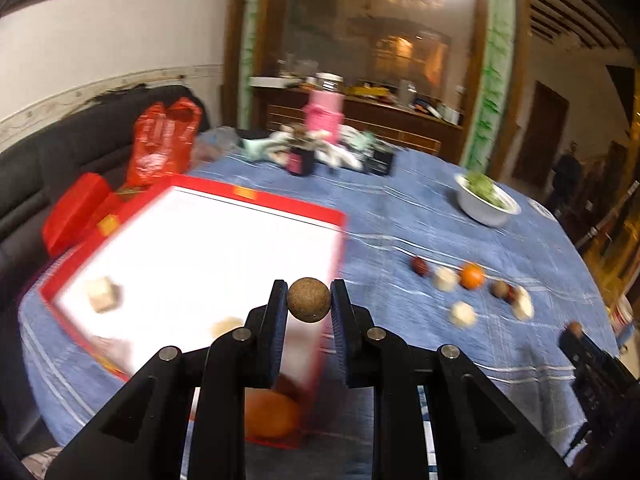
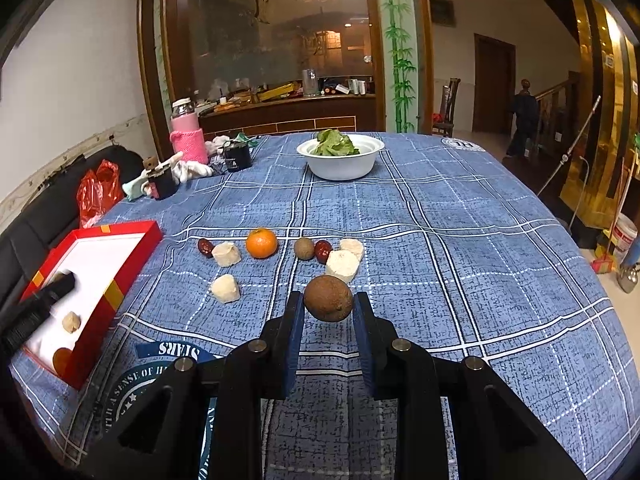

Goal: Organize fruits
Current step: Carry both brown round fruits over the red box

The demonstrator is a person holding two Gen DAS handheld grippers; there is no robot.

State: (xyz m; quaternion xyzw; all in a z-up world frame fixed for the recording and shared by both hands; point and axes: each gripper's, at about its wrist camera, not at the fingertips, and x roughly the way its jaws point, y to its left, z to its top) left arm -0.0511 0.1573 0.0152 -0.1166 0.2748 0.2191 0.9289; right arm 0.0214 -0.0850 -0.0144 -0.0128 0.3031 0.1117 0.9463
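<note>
The left gripper (image 1: 309,300) is clamped on a small tan longan (image 1: 309,300) above the red box (image 1: 336,240), over its near right edge. Inside the box lie a pale cube (image 1: 104,299) and an orange (image 1: 270,416) (much of this view is blurred). The right gripper (image 2: 328,304) pinches a larger brown round fruit (image 2: 328,298) well right of the box — just beyond it a mandarin (image 2: 261,243), red dates (image 2: 323,251) and white chunks (image 2: 225,288) sit in a loose row on the blue checked tablecloth (image 2: 460,260).
</note>
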